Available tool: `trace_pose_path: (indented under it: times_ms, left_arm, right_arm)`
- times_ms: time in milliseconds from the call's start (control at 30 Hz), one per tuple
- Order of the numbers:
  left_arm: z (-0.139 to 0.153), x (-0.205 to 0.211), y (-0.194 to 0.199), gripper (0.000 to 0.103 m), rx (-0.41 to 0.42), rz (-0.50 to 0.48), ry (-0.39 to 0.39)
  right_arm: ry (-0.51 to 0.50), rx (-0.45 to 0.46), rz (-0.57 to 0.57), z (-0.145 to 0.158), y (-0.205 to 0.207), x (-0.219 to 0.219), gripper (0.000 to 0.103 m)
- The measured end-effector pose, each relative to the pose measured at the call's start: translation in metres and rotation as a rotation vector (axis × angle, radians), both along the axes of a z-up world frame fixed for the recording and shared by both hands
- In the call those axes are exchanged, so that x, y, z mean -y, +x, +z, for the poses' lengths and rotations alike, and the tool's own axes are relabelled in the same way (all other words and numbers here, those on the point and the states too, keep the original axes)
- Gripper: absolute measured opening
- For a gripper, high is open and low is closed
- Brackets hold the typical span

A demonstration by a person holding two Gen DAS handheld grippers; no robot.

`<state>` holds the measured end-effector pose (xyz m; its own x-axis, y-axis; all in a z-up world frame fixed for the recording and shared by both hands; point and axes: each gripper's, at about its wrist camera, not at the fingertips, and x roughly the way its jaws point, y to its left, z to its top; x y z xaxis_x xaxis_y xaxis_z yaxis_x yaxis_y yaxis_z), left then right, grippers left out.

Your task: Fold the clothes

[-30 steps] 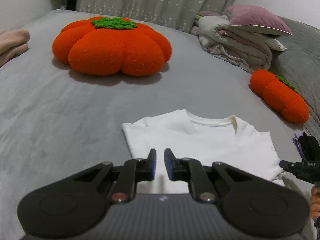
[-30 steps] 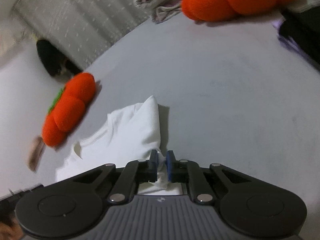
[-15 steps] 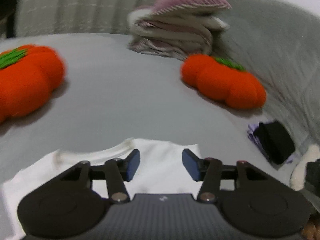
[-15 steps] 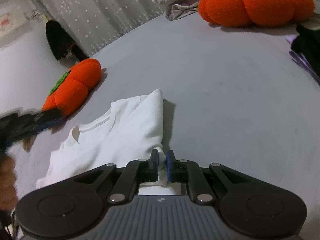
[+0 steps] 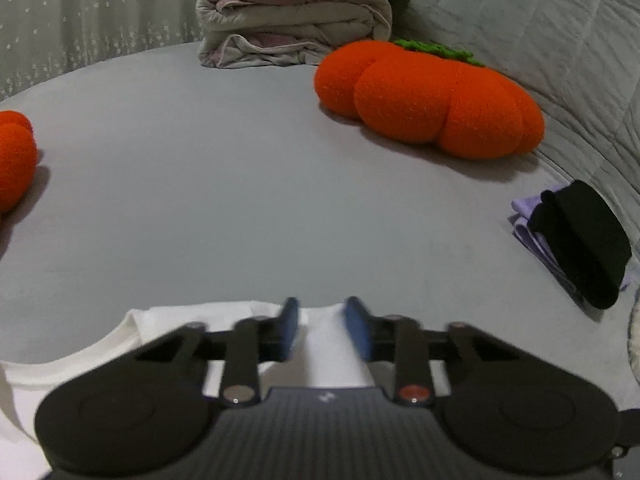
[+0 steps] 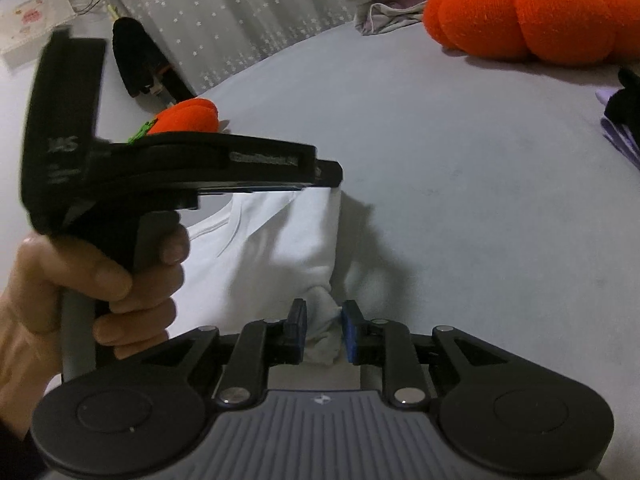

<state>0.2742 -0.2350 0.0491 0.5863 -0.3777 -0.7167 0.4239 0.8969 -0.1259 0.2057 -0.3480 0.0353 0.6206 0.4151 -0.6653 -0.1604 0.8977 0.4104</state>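
Note:
A white T-shirt (image 6: 272, 248) lies partly folded on the grey bed (image 5: 240, 180). In the left wrist view only its far edge (image 5: 180, 316) and collar show. My left gripper (image 5: 322, 326) straddles a raised fold of that edge; its jaws are closing and a gap still shows beside the pads. Seen from the right wrist, the left gripper (image 6: 326, 174) sits over the shirt's far corner, held by a hand (image 6: 80, 280). My right gripper (image 6: 324, 326) is at the near corner, its jaws opening, with a bunched bit of cloth loose between the pads.
An orange pumpkin cushion (image 5: 432, 96) lies ahead on the right, and another (image 5: 12, 160) at the left edge. Folded bedding (image 5: 296, 12) is stacked at the back. A black garment on lilac cloth (image 5: 580, 240) lies to the right.
My left gripper swung right across the shirt to its far corner, opened wide, then narrowed over a fold. The right jaws, earlier pinched on the near corner, have parted.

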Motion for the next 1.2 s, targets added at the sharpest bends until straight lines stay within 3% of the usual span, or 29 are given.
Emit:
trace_pose_path:
  times_ms: [167, 400, 633, 800, 967, 1200]
  left_arm:
    - [-0.002, 0.003, 0.003, 0.01, -0.003, 0.018, 0.025]
    - [0.0, -0.008, 0.01, 0.007, -0.028, 0.078, -0.04]
    - [-0.001, -0.018, 0.015, 0.006, -0.025, 0.153, -0.086]
    - [0.0, -0.029, 0.02, 0.006, -0.019, 0.19, -0.156]
    - [-0.013, -0.021, 0.02, 0.006, -0.012, 0.191, -0.127]
    - [-0.023, -0.02, 0.02, 0.003, 0.039, 0.229, -0.157]
  right_arm:
    - [-0.024, 0.008, 0.009, 0.0, 0.0, -0.002, 0.021]
    - [-0.061, 0.031, 0.027, -0.002, 0.0, -0.004, 0.021]
    - [-0.114, 0.071, 0.017, 0.005, -0.009, -0.011, 0.011]
    - [-0.048, 0.083, -0.024, 0.018, -0.018, -0.004, 0.01]
    - [-0.043, -0.001, -0.06, -0.005, -0.013, 0.002, 0.009]
    - [0.038, -0.026, -0.112, -0.007, -0.017, 0.014, 0.008]
